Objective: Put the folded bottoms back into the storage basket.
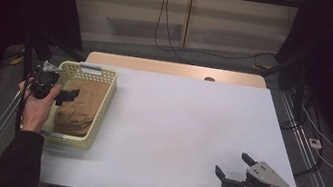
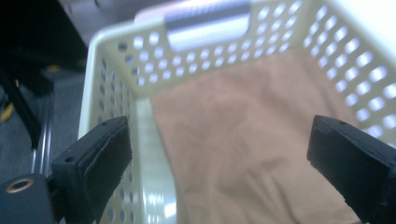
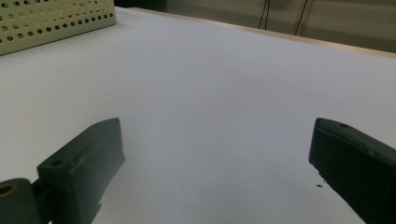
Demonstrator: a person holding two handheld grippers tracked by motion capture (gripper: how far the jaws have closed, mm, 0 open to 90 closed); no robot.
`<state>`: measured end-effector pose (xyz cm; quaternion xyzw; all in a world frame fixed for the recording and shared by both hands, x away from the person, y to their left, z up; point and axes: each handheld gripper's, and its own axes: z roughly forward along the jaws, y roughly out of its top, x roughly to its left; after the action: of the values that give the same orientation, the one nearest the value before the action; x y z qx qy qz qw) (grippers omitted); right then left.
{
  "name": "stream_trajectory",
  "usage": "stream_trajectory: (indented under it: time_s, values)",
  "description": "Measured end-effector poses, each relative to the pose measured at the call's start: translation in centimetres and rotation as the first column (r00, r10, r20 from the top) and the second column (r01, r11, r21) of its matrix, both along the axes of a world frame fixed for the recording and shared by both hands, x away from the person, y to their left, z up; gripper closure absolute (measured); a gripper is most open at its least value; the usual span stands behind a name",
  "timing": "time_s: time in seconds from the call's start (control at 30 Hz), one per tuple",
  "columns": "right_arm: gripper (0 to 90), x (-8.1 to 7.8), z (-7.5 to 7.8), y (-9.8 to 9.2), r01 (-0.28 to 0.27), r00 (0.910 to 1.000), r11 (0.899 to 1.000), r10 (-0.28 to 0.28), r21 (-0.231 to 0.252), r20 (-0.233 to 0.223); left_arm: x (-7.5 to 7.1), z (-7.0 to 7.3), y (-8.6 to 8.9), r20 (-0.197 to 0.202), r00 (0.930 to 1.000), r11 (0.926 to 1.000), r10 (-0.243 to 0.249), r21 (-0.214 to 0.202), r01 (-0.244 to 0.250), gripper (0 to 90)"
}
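Observation:
A pale yellow perforated basket (image 1: 106,98) stands at the table's left side with a brown cloth (image 1: 82,105) lying crumpled inside it. My left gripper (image 1: 67,96) hovers over the basket's left rim, jaws wide open and empty. In the left gripper view the cloth (image 2: 243,140) spreads below the open gripper (image 2: 219,154), inside the basket (image 2: 116,88). My right gripper (image 1: 233,166) rests low over the table's near right corner, open, nothing between its jaws. In the right gripper view that gripper (image 3: 215,163) faces bare white table.
The white table (image 1: 185,122) stretches between the basket and the right gripper. The basket's corner (image 3: 56,21) appears far off in the right gripper view. Cables hang behind the table, and metal rails run along both sides.

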<state>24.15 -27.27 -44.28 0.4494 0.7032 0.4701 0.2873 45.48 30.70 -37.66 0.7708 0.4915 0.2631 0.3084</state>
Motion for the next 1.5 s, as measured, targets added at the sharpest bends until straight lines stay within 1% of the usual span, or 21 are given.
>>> stream_trajectory:
  time_s: [0.03,0.07,0.13,0.2,0.3,0.4,0.43,0.47,0.5,0.57,0.6,0.67,0.73,0.83,0.9,0.97,1.13,1.2,1.33,1.43,1.5]
  values:
    - [2.8,0.0,0.0,0.0,0.003,1.0000,1.000,-0.003,-0.001,-0.001,-0.2,0.1,0.0,0.011,0.9999,0.9996,-0.003,-0.027,0.004,6.1]
    - [2.8,0.0,0.0,0.0,0.008,1.0000,1.000,-0.008,-0.004,0.001,-0.3,0.3,0.0,0.006,0.9998,0.9992,-0.020,-0.034,0.020,6.5]
    - [2.8,0.0,0.0,0.0,0.016,0.9999,1.000,-0.015,-0.010,0.005,-0.7,0.7,-0.4,0.065,0.9970,0.9985,-0.041,-0.033,0.044,9.4]
    - [2.5,-0.1,0.0,-0.1,0.031,0.9995,0.999,-0.031,-0.007,0.002,-0.8,1.0,-0.6,0.091,0.9951,0.9982,-0.039,-0.042,0.043,7.9]
    - [2.3,0.0,0.1,-0.3,0.042,0.9991,0.999,-0.042,-0.002,0.005,-0.8,1.3,-0.5,0.130,0.9905,0.9927,-0.045,-0.106,0.059,5.6]
    - [2.3,0.1,0.1,-0.1,0.035,0.9994,0.999,-0.035,-0.007,0.007,-1.1,1.6,-0.2,0.148,0.9883,0.9917,-0.035,-0.117,0.053,5.5]
    - [2.3,0.1,0.0,-0.1,0.035,0.9994,0.999,-0.035,-0.006,0.005,-1.2,1.6,-0.1,0.136,0.9904,0.9908,-0.024,-0.129,0.041,5.5]
    - [2.3,0.2,0.0,-0.1,0.036,0.9993,0.999,-0.036,-0.004,0.003,-1.4,1.8,0.2,0.112,0.9932,0.9902,-0.032,-0.132,0.046,6.2]
    - [2.3,0.2,0.0,-0.1,0.037,0.9993,0.999,-0.037,-0.001,0.002,-1.6,1.9,0.4,0.111,0.9931,0.9871,-0.039,-0.150,0.055,5.9]
    - [2.3,0.2,0.0,-0.1,0.036,0.9994,0.999,-0.036,0.002,-0.001,-2.1,2.1,0.7,0.131,0.9890,0.9801,-0.069,-0.176,0.092,5.6]
    - [2.3,0.3,0.0,-0.1,0.032,0.9995,1.000,-0.032,0.001,0.003,-2.4,2.2,0.8,0.150,0.9865,0.9799,-0.067,-0.177,0.093,4.9]
    - [2.4,0.3,0.1,0.0,0.027,0.9996,1.000,-0.027,0.002,0.006,-2.9,2.7,0.8,0.172,0.9839,0.9850,-0.046,-0.156,0.074,4.4]
    - [2.4,0.3,0.1,0.1,0.019,0.9998,1.000,-0.019,0.005,0.004,-3.4,3.0,0.9,0.211,0.9770,0.9899,-0.027,-0.130,0.055,4.5]
    - [2.3,0.3,0.0,0.1,0.019,0.9998,1.000,-0.019,0.005,0.002,-4.0,3.5,1.4,0.244,0.9694,0.9897,-0.024,-0.131,0.057,4.7]
    - [2.3,0.4,0.1,0.1,0.020,0.9998,1.000,-0.020,0.008,0.007,-4.2,3.5,1.5,0.233,0.9721,0.9896,-0.025,-0.132,0.057,4.7]
    - [2.4,0.4,0.1,0.1,0.020,0.9998,1.000,-0.020,0.009,0.009,-4.5,3.2,1.6,0.232,0.9723,0.9904,-0.030,-0.124,0.060,4.7]
    - [2.5,0.3,0.1,0.0,0.022,0.9997,1.000,-0.022,0.011,0.013,-5.3,2.7,2.2,0.225,0.9742,0.9900,-0.021,-0.132,0.052,4.8]
    - [2.5,0.3,0.1,0.1,0.018,0.9998,1.000,-0.018,0.009,0.011,-5.6,2.6,2.5,0.218,0.9758,0.9881,-0.017,-0.146,0.050,5.2]
    - [2.5,0.3,0.1,0.1,0.016,0.9998,1.000,-0.016,0.014,0.011,-6.4,2.8,2.8,0.227,0.9737,0.9907,-0.018,-0.128,0.048,6.2]
    - [2.7,0.3,0.1,0.1,0.018,0.9998,1.000,-0.018,0.016,0.008,-7.1,3.1,3.1,0.229,0.9731,0.9873,-0.025,-0.147,0.060,6.3]
    - [2.7,0.3,0.1,0.1,0.015,0.9998,1.000,-0.015,0.015,0.010,-7.7,3.2,3.4,0.239,0.9707,0.9883,-0.021,-0.142,0.056,6.0]
